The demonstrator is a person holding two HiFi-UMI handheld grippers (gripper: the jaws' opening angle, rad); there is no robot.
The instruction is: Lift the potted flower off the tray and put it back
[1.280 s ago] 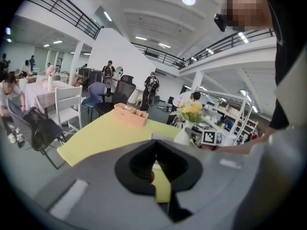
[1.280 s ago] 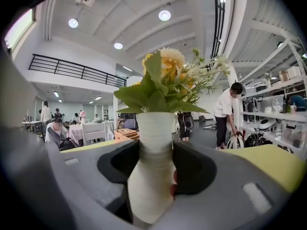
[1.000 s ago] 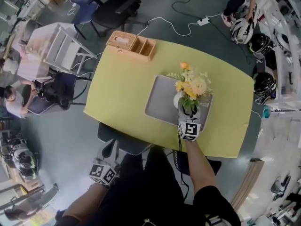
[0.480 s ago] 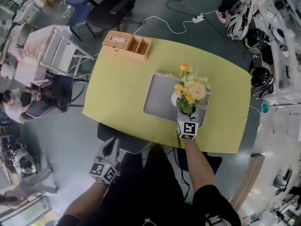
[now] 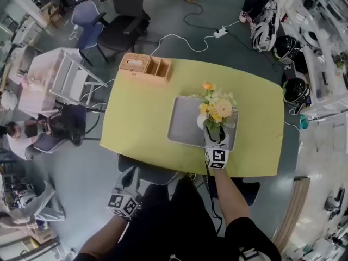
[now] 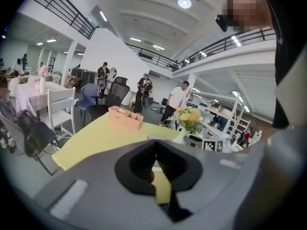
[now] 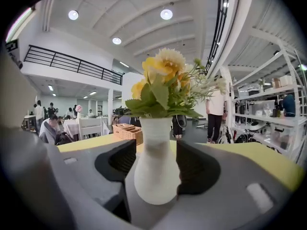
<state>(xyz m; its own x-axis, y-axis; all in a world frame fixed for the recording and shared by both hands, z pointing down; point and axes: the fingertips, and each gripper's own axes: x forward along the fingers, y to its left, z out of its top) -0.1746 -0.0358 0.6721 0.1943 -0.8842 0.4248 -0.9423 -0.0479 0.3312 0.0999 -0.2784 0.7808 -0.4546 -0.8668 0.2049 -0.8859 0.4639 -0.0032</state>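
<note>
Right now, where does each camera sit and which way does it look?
Head view: on the person's head, steeply down at the table, tray and potted flower; forearms, left gripper and right gripper show.
Left gripper view: on the left gripper, across the table; shut jaws show.
Right gripper view: on the right gripper, at the potted flower between its opening jaws.
Shared: all see the potted flower.

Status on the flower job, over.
Right gripper jaws opening around white vase of yellow flowers, standing on grey tray. Left gripper shut, empty. Nothing in the way.

Bright ceiling lamps [image 7: 166, 14] light everything evenly (fisheye edges bend, darken).
</note>
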